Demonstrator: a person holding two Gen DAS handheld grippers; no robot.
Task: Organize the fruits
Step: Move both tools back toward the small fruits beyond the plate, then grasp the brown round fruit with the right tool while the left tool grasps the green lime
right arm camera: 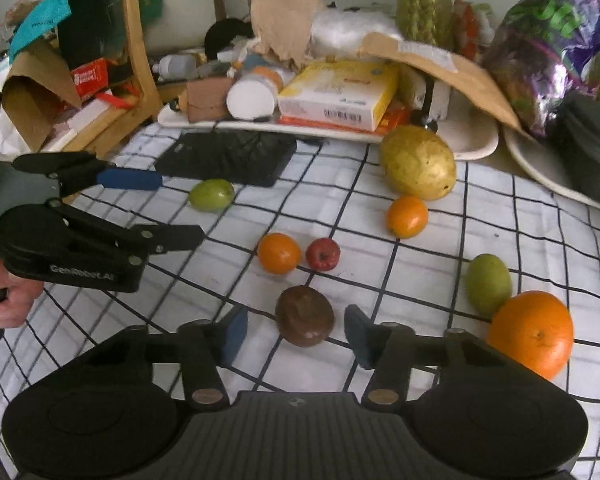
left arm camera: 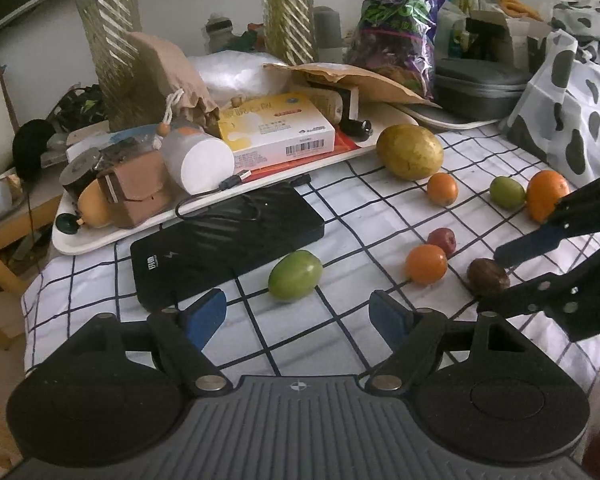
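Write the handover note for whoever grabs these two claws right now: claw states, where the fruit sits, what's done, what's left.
Right claw: open, pads either side of the brown fruit, not pressing it.
Left claw: open, empty, just short of the near green fruit.
Fruit, all loose on the checked cloth: small orange beside the red fruit, another small orange below the big yellow-green fruit, second green fruit against the large orange.
Done: nothing grouped yet.
Left: probably grip the brown fruit first, then sort the rest.
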